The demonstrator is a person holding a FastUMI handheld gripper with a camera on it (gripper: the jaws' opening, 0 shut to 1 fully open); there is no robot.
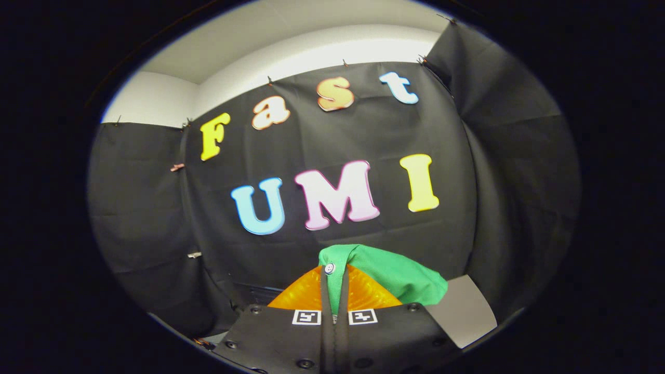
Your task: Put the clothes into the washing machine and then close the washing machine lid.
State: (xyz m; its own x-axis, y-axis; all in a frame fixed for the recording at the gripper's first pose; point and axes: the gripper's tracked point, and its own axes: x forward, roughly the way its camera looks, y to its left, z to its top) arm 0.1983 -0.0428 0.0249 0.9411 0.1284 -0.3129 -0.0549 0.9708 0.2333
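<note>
My gripper (pixel 335 272) is raised and faces the booth's black wall. Its two orange fingers (pixel 304 293) stand close together, and a strip of green fabric shows in the narrow gap between them. The green garment (pixel 400 278) bunches over the fingertips and drapes to the right of them. A small white button (pixel 329 268) sits at the tips. Both fingers press on the cloth. The rest of the garment hangs hidden below the gripper body.
A flat pale grey surface (pixel 465 311) lies low on the right, just beyond the gripper body. Black cloth walls close off the front and both sides, with a white wall above them.
</note>
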